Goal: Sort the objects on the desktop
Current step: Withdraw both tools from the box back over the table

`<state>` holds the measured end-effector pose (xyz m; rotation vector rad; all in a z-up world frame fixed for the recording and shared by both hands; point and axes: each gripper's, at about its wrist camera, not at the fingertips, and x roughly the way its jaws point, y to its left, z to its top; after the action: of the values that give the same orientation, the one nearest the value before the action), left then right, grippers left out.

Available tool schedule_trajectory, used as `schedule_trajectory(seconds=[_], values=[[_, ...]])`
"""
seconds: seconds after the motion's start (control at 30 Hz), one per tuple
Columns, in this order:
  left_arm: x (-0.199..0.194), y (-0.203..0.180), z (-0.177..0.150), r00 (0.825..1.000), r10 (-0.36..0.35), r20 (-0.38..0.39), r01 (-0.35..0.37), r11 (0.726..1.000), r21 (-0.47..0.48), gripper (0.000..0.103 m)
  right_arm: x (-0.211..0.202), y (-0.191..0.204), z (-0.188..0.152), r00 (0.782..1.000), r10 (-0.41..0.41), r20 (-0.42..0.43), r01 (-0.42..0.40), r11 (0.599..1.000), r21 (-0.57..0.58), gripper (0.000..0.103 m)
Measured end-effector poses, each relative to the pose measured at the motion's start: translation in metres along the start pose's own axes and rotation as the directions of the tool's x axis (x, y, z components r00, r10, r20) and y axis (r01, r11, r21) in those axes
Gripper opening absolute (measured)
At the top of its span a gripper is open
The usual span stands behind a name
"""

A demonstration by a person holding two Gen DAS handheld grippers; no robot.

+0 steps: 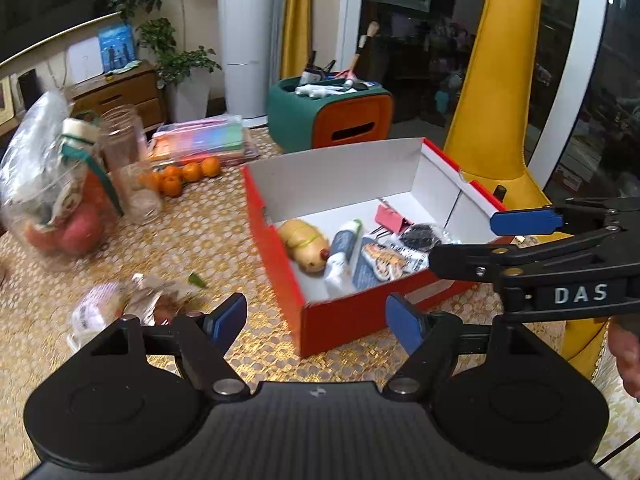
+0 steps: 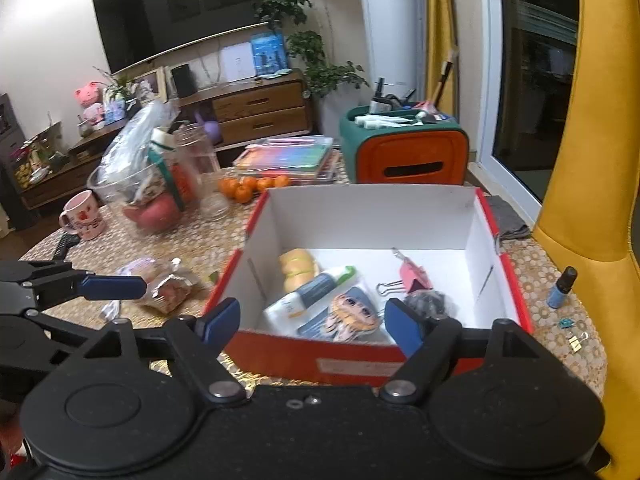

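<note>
Left tool [image 1: 316, 320] is hovering at the bottom of its frame, blue pads apart, nothing between them, above the near corner of the red shoebox [image 1: 340, 320]. Right tool [image 2: 314, 320] is hanging over the box's front wall, pads likewise spread and empty. Lying in the box: a yellow plush toy [image 2: 298, 268], a tube [image 2: 312, 292], a cartoon card [image 2: 352, 314], a pink binder clip [image 2: 414, 278], a black bundle [image 2: 426, 302]. A small blue bottle [image 2: 562, 288] is standing on the counter [image 1: 200, 232] at frame right; tangerines [image 1: 184, 176] are sitting upper left.
</note>
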<state>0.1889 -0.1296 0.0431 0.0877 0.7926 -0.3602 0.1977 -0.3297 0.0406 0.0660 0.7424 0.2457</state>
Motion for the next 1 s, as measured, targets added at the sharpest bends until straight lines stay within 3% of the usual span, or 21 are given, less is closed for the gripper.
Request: schedule_trajectory(seconds=[0.2, 0.53, 1.0], values=[[-0.016, 0.02, -0.019, 0.999, 0.029, 0.015, -0.028, 0.999, -0.039, 0.082, -0.007, 0.019, -0.008, 1.0, 0.023, 0.01, -0.023, 1.0, -0.019, 0.085], [-0.04, 0.057, -0.048, 0.995, 0.089, 0.042, -0.086, 0.994, -0.068, 0.083, -0.004, 0.057, -0.028, 0.998, 0.067, 0.004, -0.067, 0.996, -0.057, 0.086], [-0.038, 0.129, -0.08, 0.983, 0.18, 0.022, -0.175, 0.975, -0.138, 0.087, 0.023, 0.134, -0.062, 0.993, 0.108, -0.038, -0.113, 0.981, -0.156, 0.087]])
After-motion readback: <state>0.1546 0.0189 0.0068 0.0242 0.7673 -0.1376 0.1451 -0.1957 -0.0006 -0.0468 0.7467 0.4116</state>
